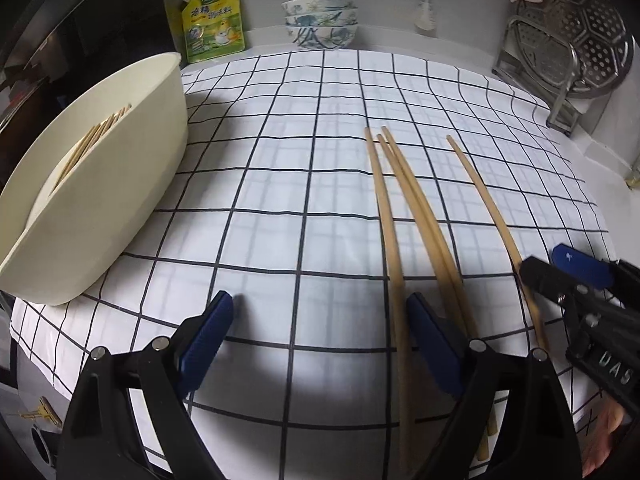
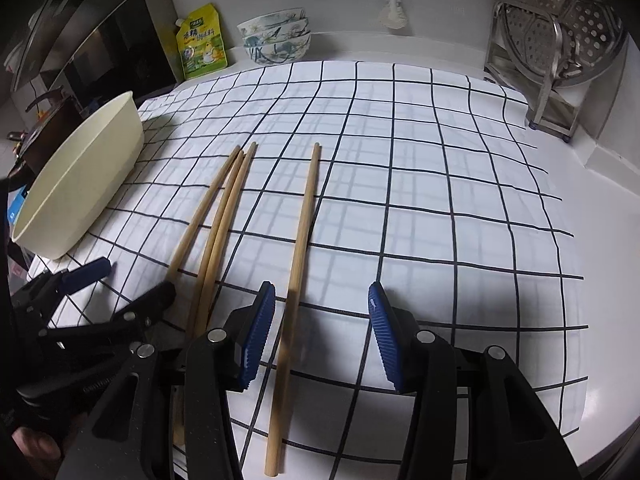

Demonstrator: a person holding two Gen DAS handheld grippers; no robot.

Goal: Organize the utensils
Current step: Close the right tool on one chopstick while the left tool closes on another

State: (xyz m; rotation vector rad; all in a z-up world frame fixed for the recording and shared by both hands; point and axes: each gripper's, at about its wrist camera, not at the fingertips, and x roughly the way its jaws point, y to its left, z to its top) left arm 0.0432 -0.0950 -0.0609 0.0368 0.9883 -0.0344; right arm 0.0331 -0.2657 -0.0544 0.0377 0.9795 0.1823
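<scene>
- Left tool (image 1: 320, 328) gapes wide — nothing between its pads.
- Four chopsticks (image 1: 416, 216) lie on the checked cloth (image 1: 280, 160).
- Cream tub (image 1: 120, 168) at left holds more chopsticks.

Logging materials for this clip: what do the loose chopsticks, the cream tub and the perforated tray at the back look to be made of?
Chopsticks: likely bamboo or wood, matte tan, unvarnished look. Cream tub: probably plastic, smooth even satin surface. Perforated tray: metal, likely stainless steel, by its grey shine and punched holes.

yellow pouch (image 1: 212, 26) | stacked bowls (image 1: 320, 20) | steamer plate (image 1: 580, 28), perhaps on rack | checked cloth (image 1: 304, 184)
</scene>
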